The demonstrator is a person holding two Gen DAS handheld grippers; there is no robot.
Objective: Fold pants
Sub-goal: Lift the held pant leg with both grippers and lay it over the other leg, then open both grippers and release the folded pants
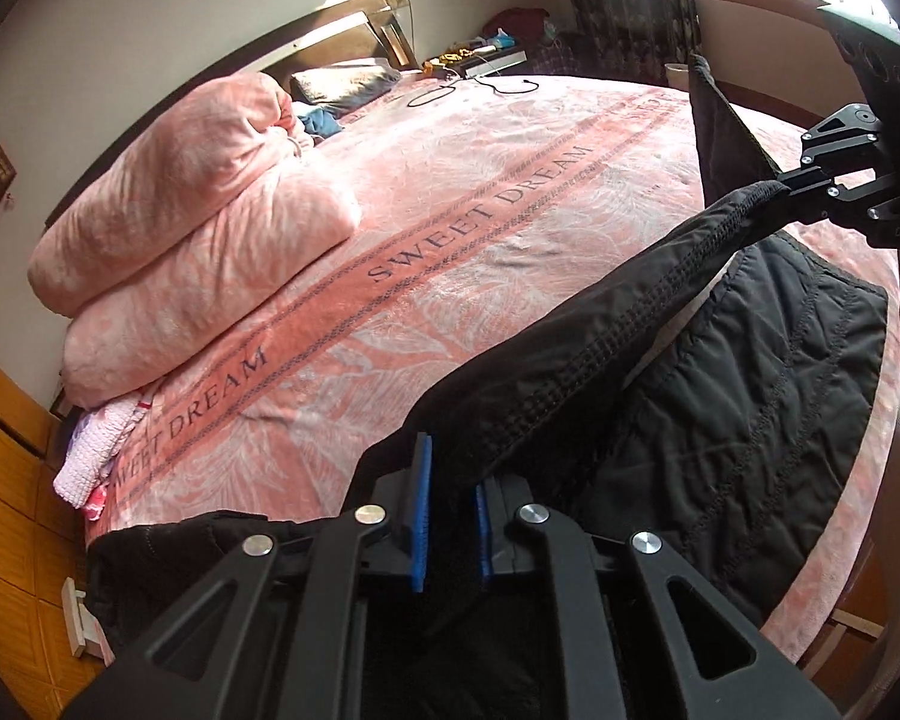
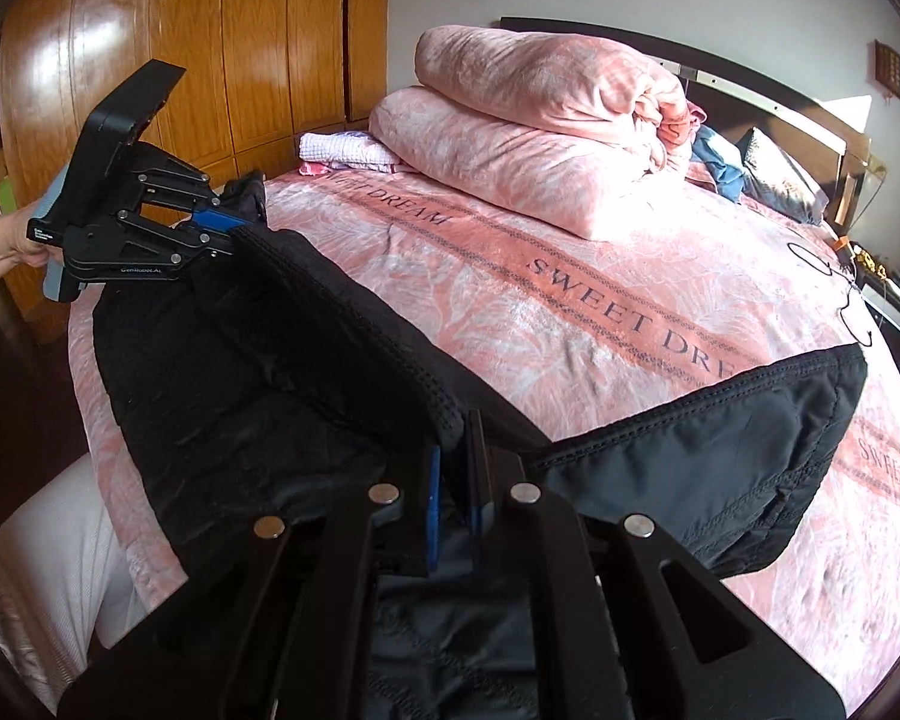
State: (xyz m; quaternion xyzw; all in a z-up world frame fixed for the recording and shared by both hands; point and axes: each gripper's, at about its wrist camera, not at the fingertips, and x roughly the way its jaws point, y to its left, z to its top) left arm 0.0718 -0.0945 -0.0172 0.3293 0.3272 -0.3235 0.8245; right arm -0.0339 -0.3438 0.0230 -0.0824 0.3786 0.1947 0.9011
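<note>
Black quilted pants (image 1: pixel 750 396) lie on the near part of a pink bed. My left gripper (image 1: pixel 453 516) is shut on one end of their ribbed waistband (image 1: pixel 600 348), and it also shows in the right wrist view (image 2: pixel 228 228). My right gripper (image 2: pixel 453 510) is shut on the other end of the waistband (image 2: pixel 354 312), and it also shows in the left wrist view (image 1: pixel 786 186). The waistband is stretched between the two grippers, lifted a little above the bed. The rest of the pants (image 2: pixel 720 468) drapes onto the blanket.
The bed has a pink "SWEET DREAM" blanket (image 1: pixel 450 228). A folded pink quilt (image 1: pixel 198 210) sits near the headboard, also seen in the right wrist view (image 2: pixel 540 138). Wooden wardrobes (image 2: pixel 210 42) stand beside the bed. A black cable (image 1: pixel 450 90) lies at the far end.
</note>
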